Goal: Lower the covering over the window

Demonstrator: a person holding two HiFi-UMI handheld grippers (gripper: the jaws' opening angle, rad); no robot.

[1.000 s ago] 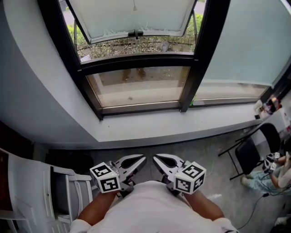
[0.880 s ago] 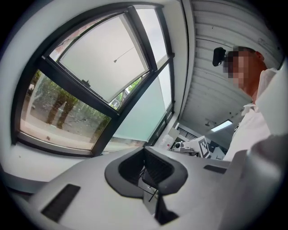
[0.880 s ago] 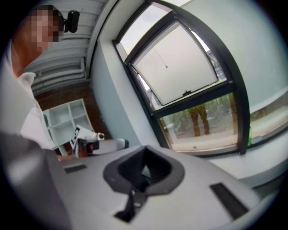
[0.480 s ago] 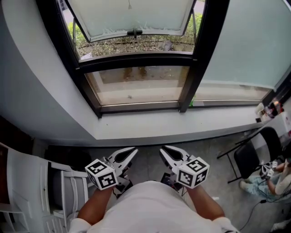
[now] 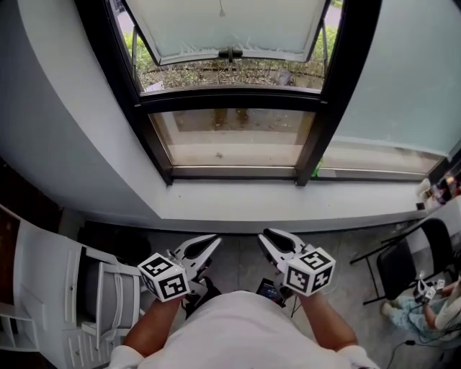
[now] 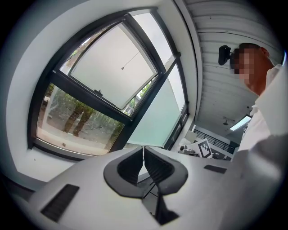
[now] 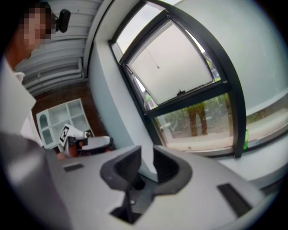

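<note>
Left gripper [image 5: 214, 241] jaws are squeezed together, empty; right gripper [image 5: 266, 236] jaws have just been opening, nothing between; both sit below the window [image 5: 232, 138].

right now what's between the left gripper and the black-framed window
In the head view, only a strip of grey floor and the pale window sill lie between the left gripper and the black-framed window.

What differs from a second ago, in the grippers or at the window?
The right hand-held gripper has swung outward, away from the left hand-held gripper, and its jaws have just been opening, with nothing between them. The left one's jaws stay shut. The black-framed window and its thin hanging cord look unchanged.
</note>
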